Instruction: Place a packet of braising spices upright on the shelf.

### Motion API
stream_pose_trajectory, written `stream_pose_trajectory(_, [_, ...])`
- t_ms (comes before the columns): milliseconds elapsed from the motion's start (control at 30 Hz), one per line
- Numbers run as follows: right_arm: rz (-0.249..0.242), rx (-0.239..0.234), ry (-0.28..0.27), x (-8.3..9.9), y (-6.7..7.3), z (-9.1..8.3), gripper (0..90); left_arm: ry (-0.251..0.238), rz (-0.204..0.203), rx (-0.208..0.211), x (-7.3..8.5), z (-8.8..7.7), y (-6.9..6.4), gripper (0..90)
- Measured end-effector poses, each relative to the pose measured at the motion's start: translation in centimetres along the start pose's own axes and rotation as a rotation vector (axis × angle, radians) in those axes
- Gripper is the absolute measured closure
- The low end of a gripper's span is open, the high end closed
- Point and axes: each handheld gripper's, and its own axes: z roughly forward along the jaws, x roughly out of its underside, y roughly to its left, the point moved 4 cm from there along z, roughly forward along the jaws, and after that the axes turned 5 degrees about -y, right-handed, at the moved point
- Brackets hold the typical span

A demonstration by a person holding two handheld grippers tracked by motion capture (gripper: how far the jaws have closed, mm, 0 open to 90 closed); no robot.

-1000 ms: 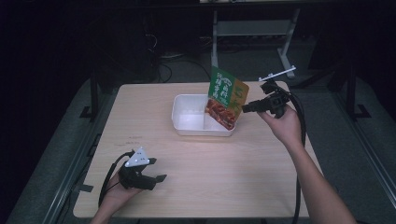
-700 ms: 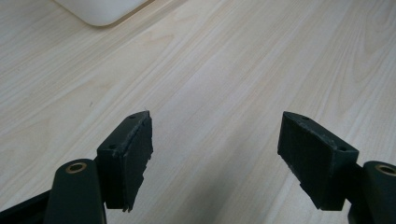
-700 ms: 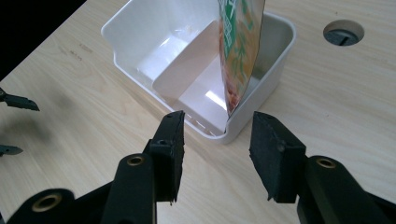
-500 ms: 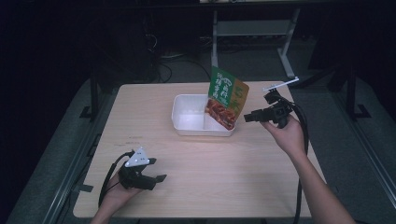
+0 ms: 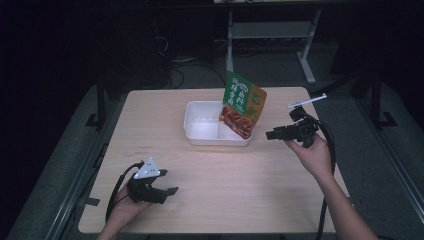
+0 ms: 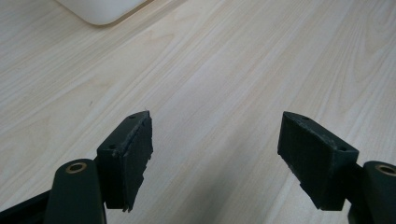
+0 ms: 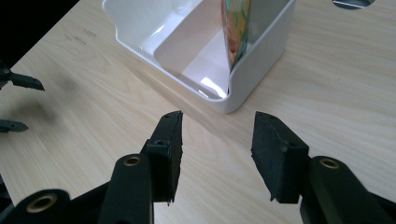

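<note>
Drawn back and lower since a second ago, right gripper [image 5: 270,135] with jaws parted and empty, pouch [image 5: 243,105] left leaning in white tray [image 5: 197,138]; left gripper [image 5: 170,191] agape on worktop [image 5: 240,185]; placement apparently done.
</note>
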Motion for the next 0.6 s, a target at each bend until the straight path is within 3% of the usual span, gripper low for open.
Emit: stream_pose_trajectory(600, [0.020, -0.025, 0.009, 3.4, 0.0, 0.4, 50.3, 0.001, -0.001, -0.001, 0.0, 0.0, 0.0, 25.7])
